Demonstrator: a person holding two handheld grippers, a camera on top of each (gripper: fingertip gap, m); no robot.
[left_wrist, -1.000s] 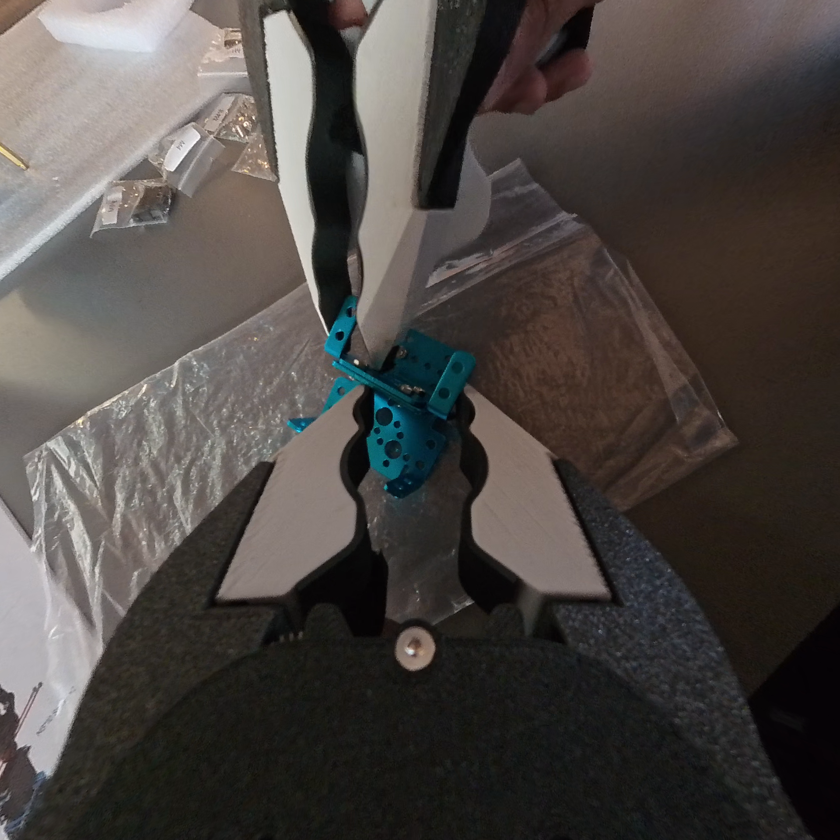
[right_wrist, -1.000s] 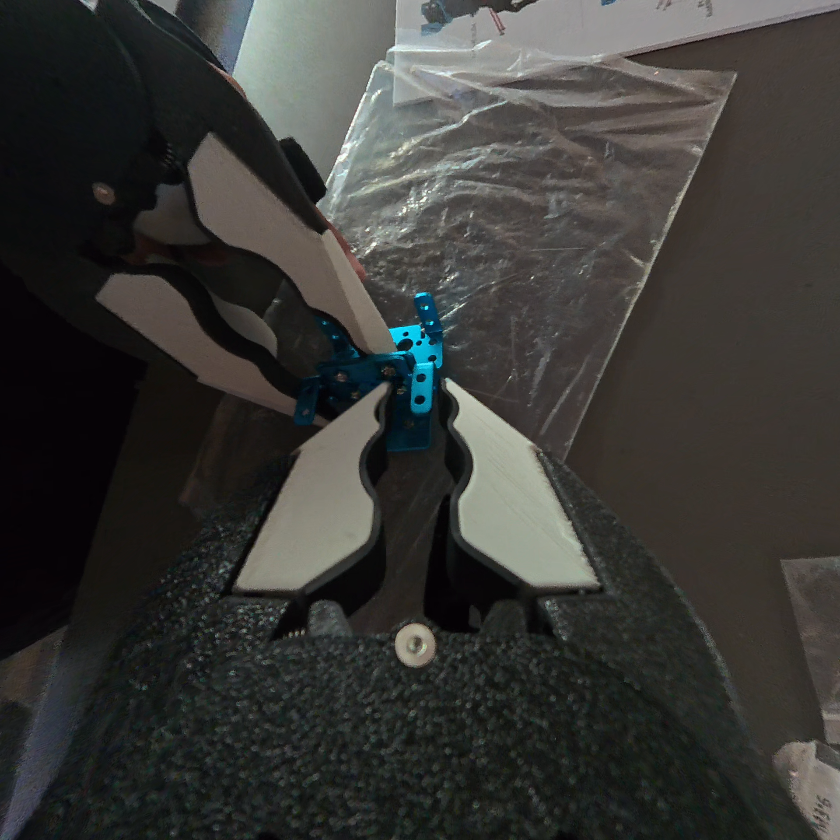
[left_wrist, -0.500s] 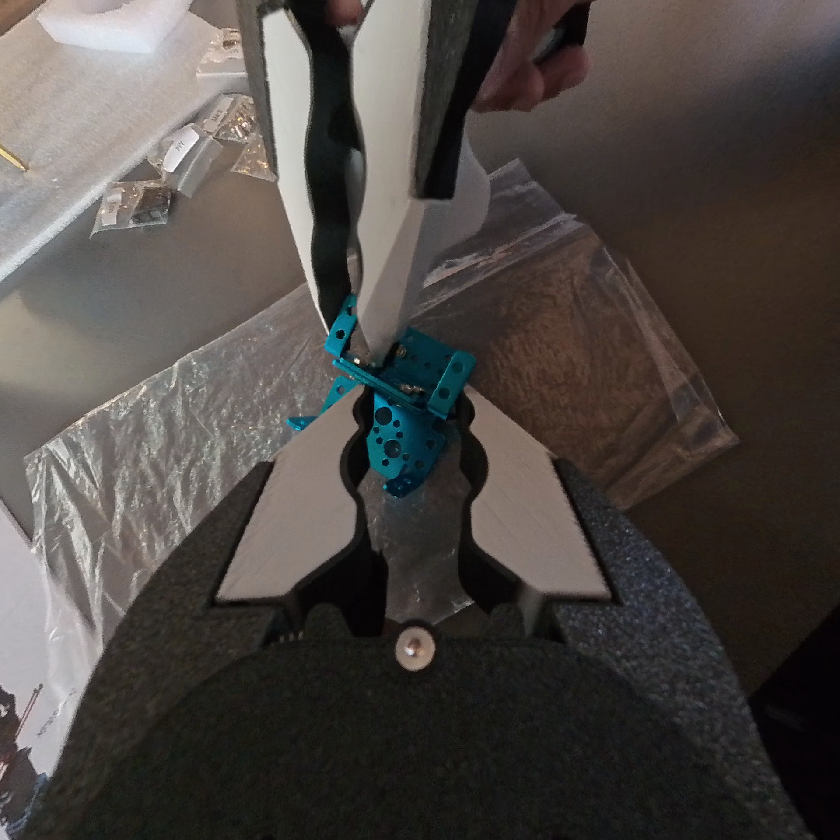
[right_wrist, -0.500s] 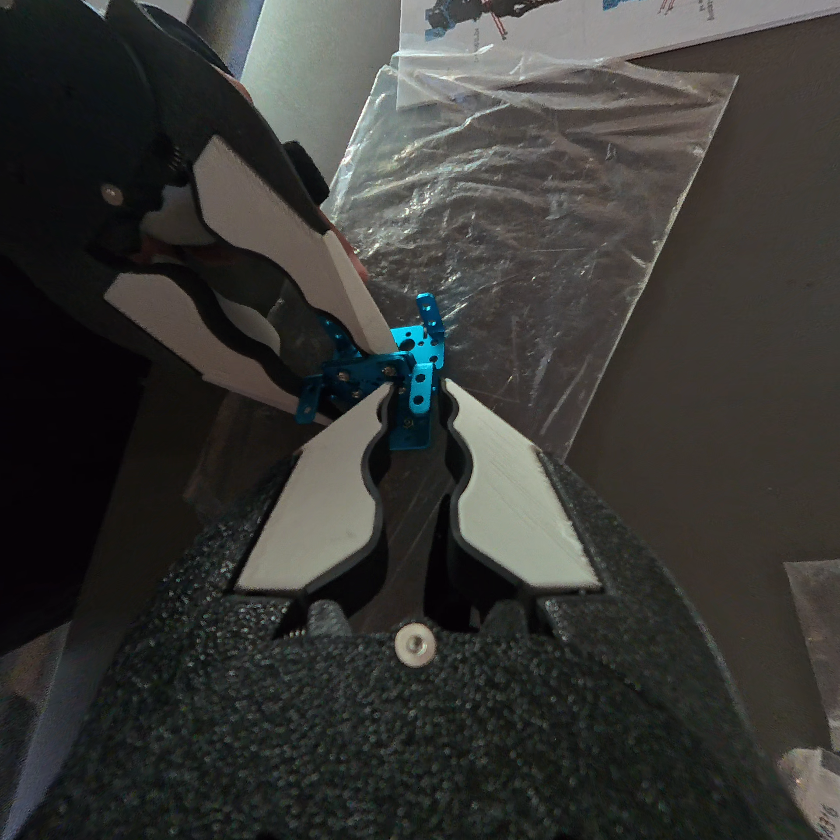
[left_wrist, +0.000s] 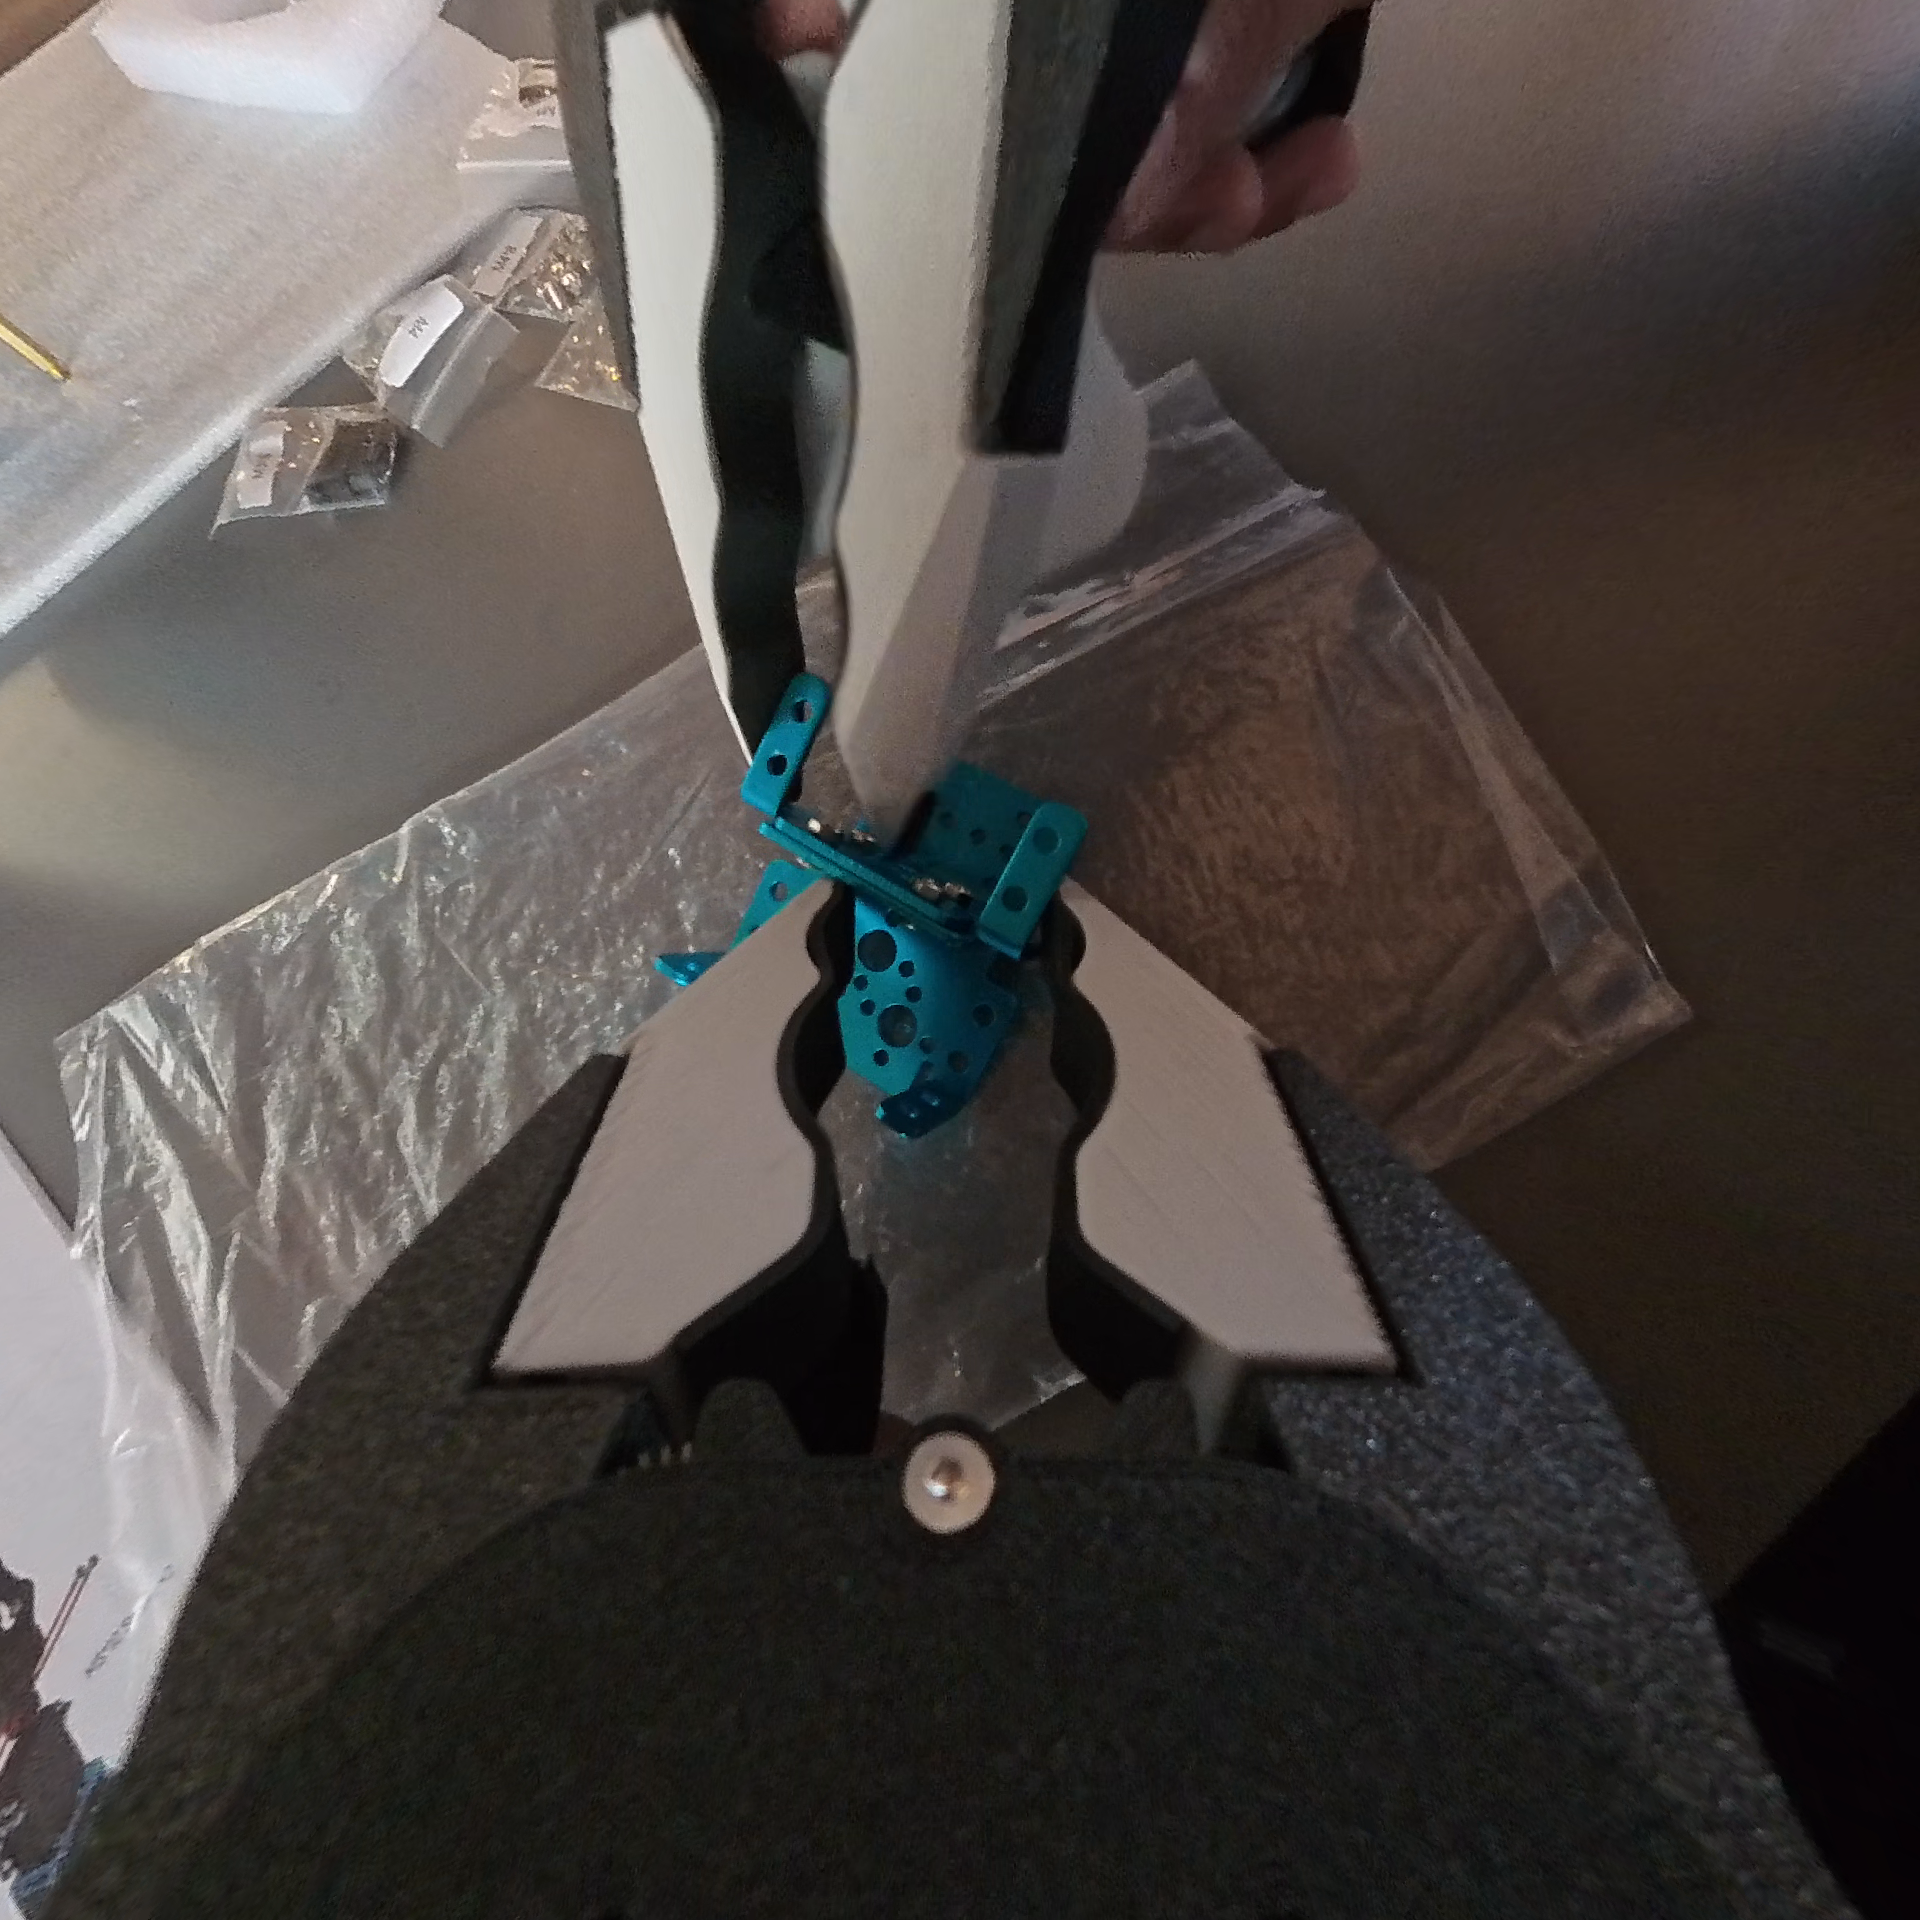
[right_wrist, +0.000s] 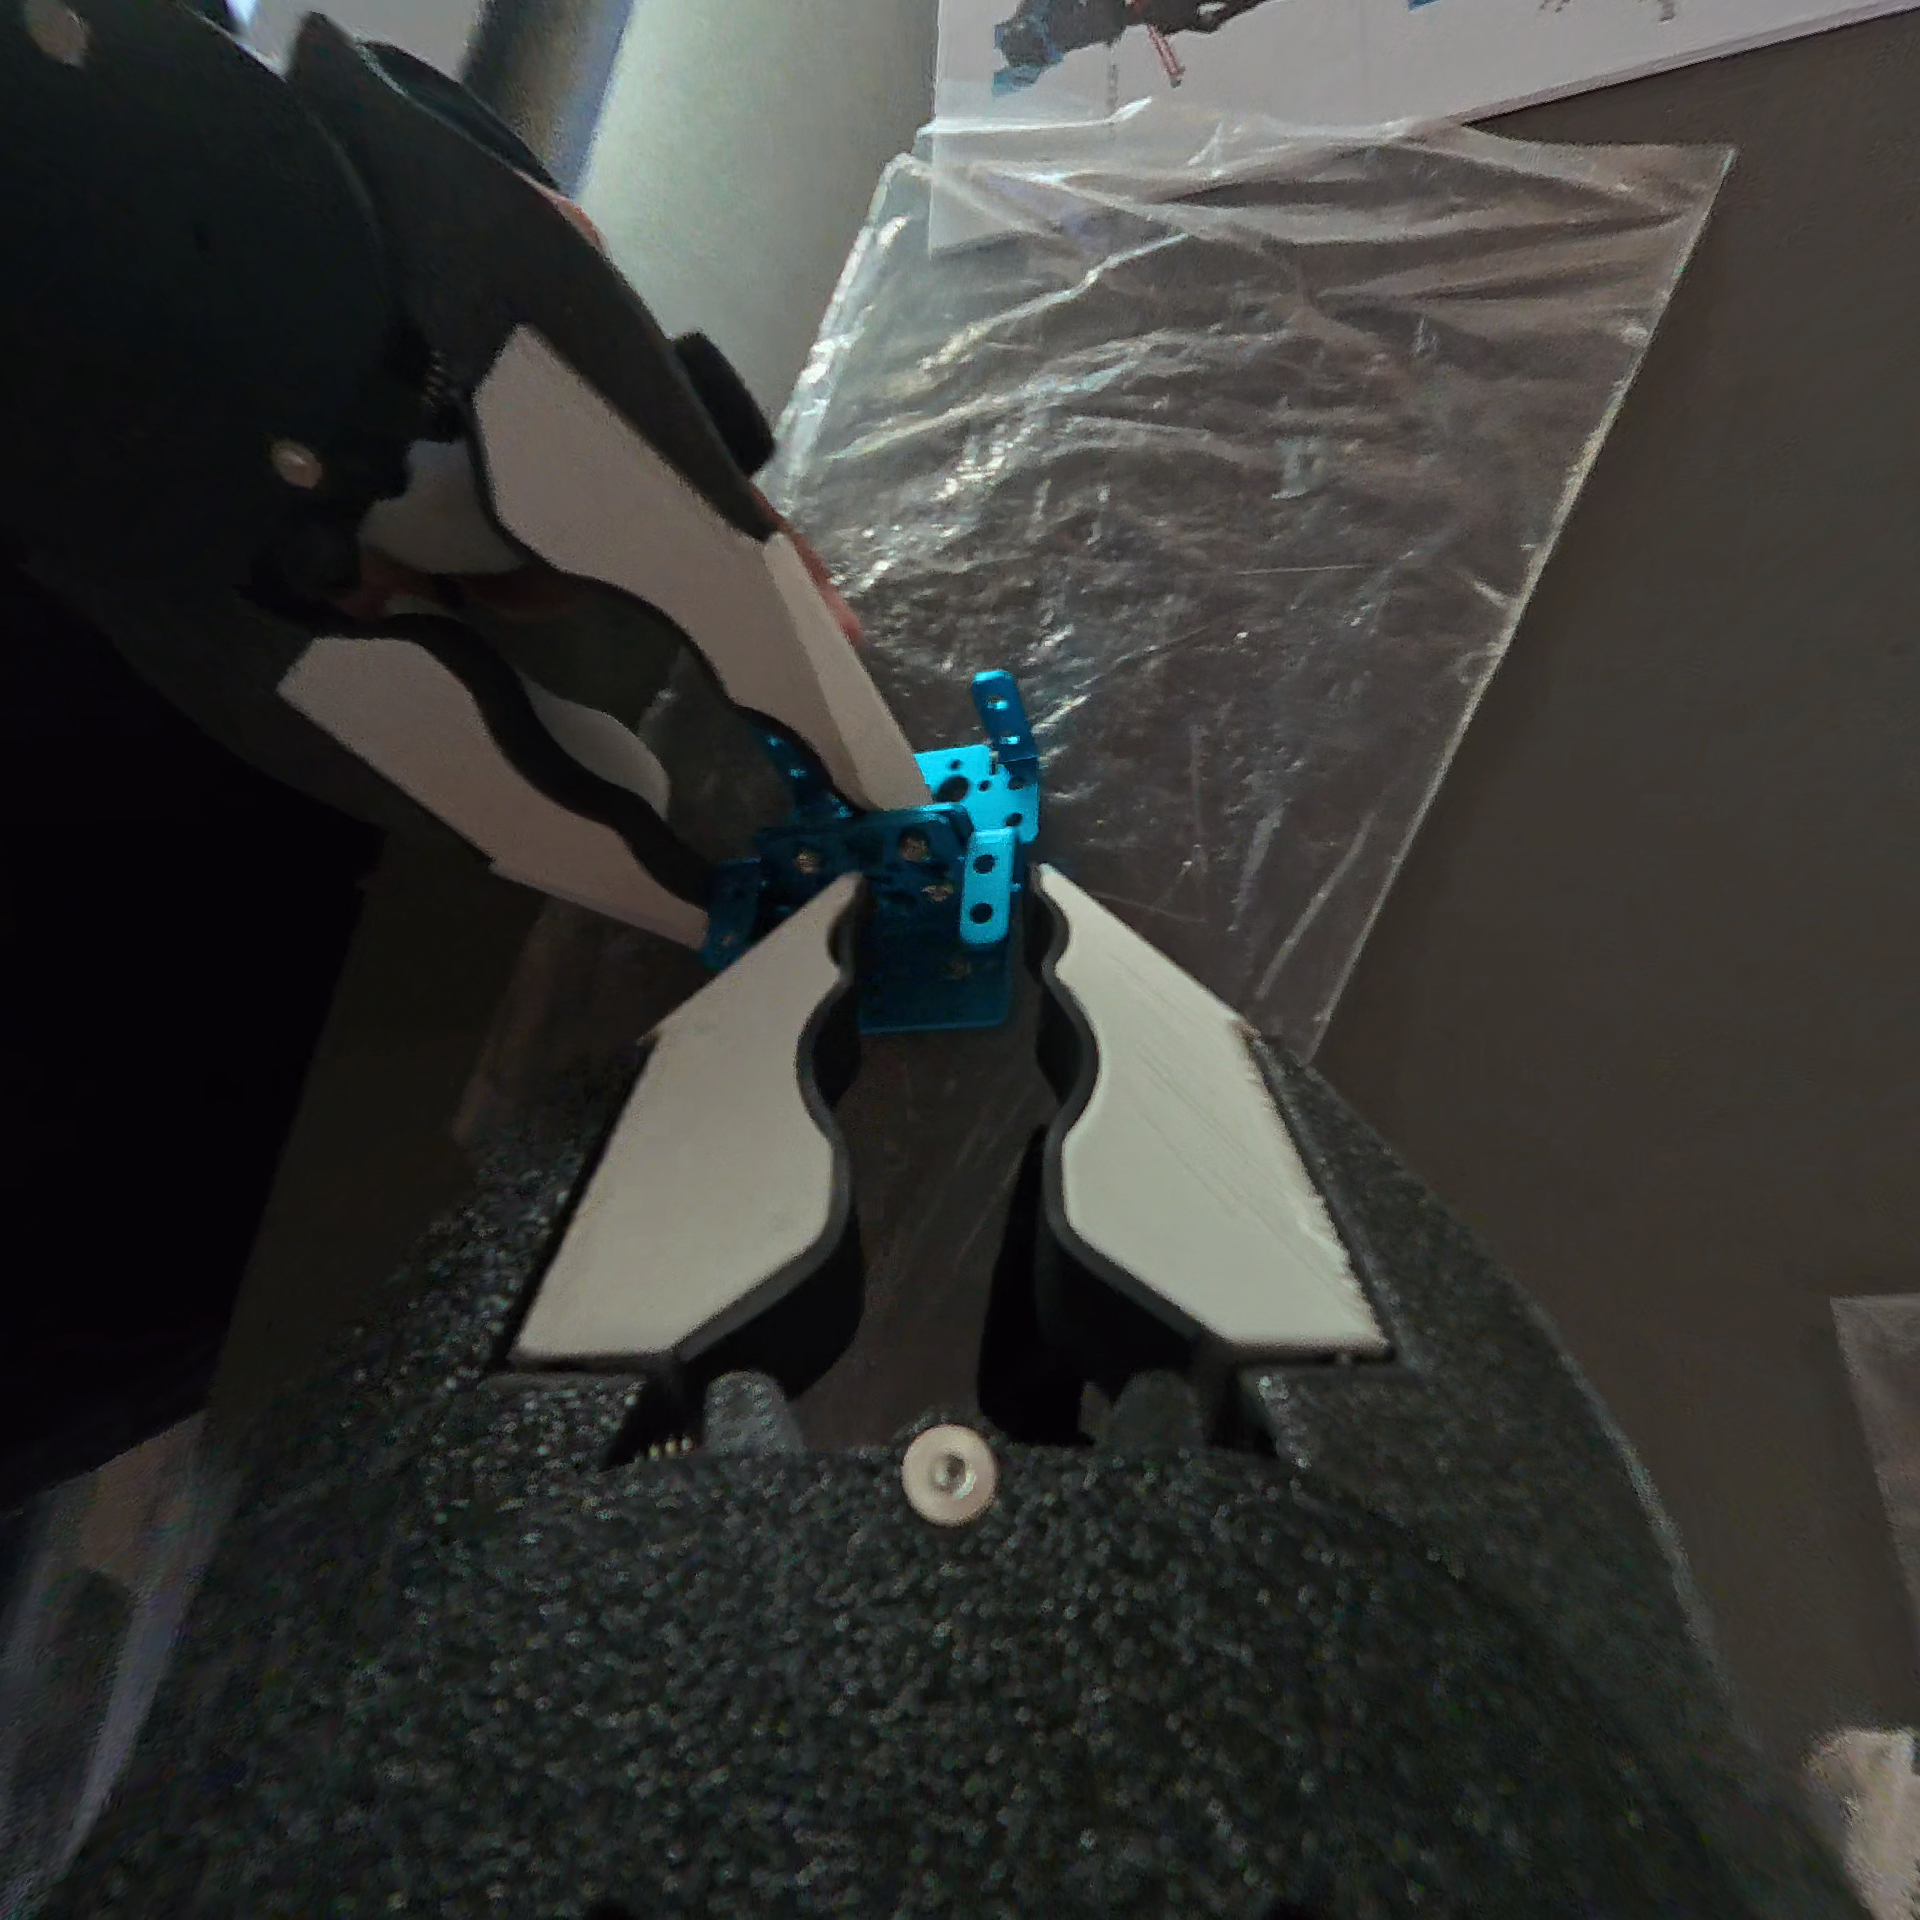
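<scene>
Nothing has shifted: both left gripper (left_wrist: 940, 914) and right gripper (right_wrist: 945, 899) clamp the blue bracket assembly (left_wrist: 925, 997).

The left gripper (left_wrist: 940, 914) points forward and down, jaws closed to a narrow gap around a blue bracket (left_wrist: 920, 997). The right gripper (right_wrist: 945, 904) meets it from the opposite side, jaws likewise clamped on the bracket. A hand (left_wrist: 1236, 177) grips the right gripper's handle.
</scene>
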